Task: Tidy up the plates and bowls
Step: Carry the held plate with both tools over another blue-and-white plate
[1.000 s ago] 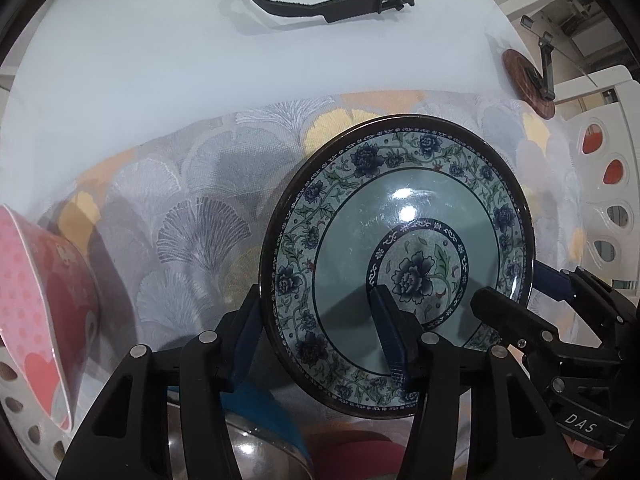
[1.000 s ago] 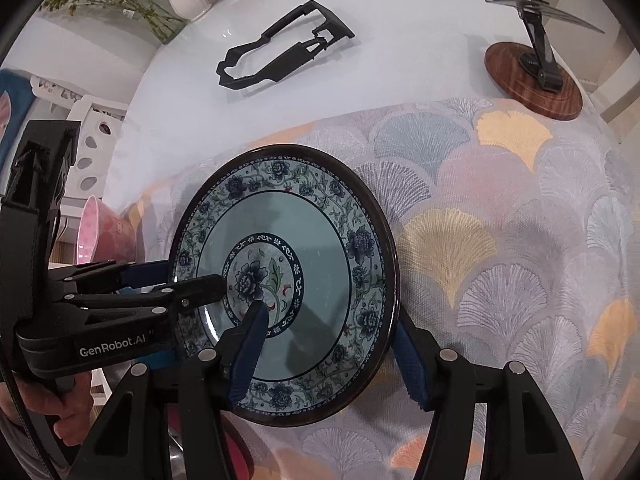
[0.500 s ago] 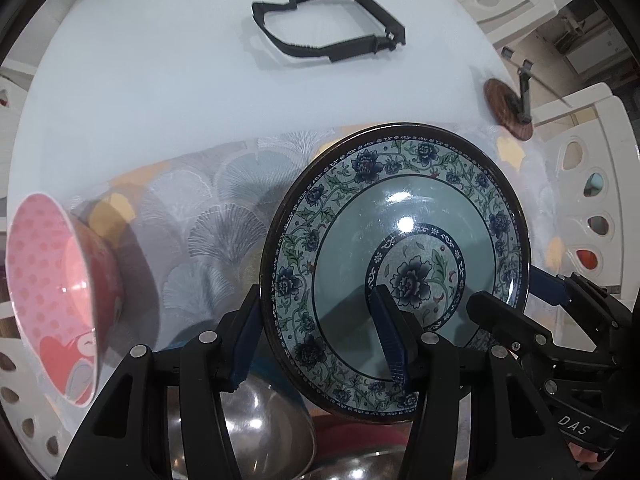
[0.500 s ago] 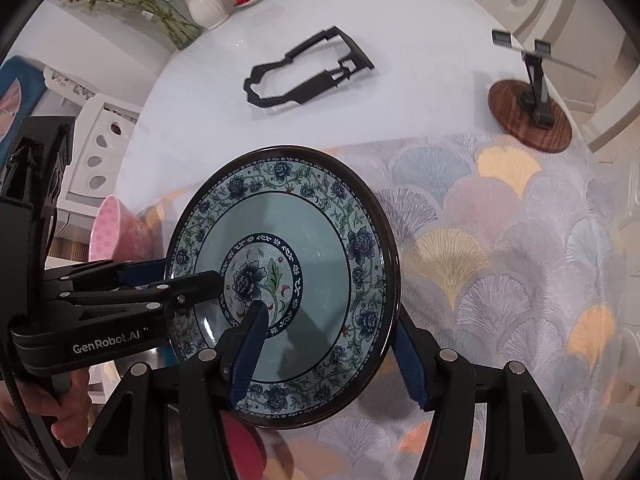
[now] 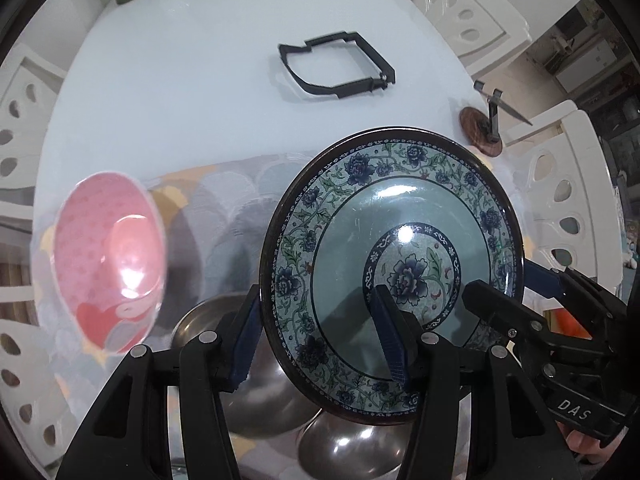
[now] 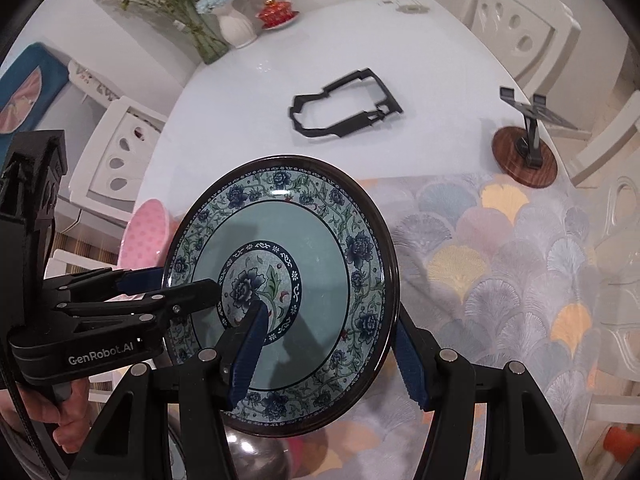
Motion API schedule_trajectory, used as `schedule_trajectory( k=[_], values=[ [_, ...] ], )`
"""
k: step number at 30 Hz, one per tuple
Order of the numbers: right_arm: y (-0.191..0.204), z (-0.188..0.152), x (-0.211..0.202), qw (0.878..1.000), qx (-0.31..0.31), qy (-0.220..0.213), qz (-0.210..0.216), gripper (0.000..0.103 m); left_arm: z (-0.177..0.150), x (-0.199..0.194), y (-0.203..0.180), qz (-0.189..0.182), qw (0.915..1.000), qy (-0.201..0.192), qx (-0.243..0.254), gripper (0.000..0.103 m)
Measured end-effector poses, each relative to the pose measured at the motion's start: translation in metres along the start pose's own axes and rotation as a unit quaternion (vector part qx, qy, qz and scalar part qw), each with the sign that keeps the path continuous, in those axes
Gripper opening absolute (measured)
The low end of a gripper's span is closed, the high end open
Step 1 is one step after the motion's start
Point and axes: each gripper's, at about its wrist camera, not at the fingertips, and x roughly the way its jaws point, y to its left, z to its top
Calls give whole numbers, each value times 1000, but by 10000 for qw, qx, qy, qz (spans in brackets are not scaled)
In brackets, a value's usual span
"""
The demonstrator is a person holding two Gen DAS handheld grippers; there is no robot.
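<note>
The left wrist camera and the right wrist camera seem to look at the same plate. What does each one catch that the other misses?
Only the left wrist view shows two steel bowls side by side under the plate, and the inside of the pink bowl.

Only the right wrist view shows a vase of flowers, a small red dish and a hand on the left gripper's handle.

Both show the floral plate held at opposite rims by the left gripper and right gripper, the black frame and the wooden-based stand.

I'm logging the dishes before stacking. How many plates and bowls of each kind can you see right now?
Floral plate: 1
Pink bowl: 1
Steel bowls: 2
Total: 4
</note>
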Motion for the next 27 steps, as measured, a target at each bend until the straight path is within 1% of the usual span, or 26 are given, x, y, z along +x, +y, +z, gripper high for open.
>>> schedule_trajectory(
  k=[3, 8, 15, 20, 27],
  values=[
    [14, -5, -2, 10000, -73, -9, 35, 60, -12, -11, 10, 38, 9999, -81, -60, 51],
    [45, -24, 1, 9996, -250, 72, 112, 60, -37, -20, 35, 97, 9996, -117, -253, 51],
    [88, -49, 7, 9983, -540, 180, 115, 60, -72, -34, 69, 58, 9983, -212, -548, 51],
    [115, -61, 7, 9972, -710, 172, 133, 60, -97, -44, 90, 48, 9971, -277, -706, 51],
    [157, -86, 14, 9945, -1001, 274, 165, 60, -135, -59, 121, 99, 9949, -371, -933, 51]
  ],
)
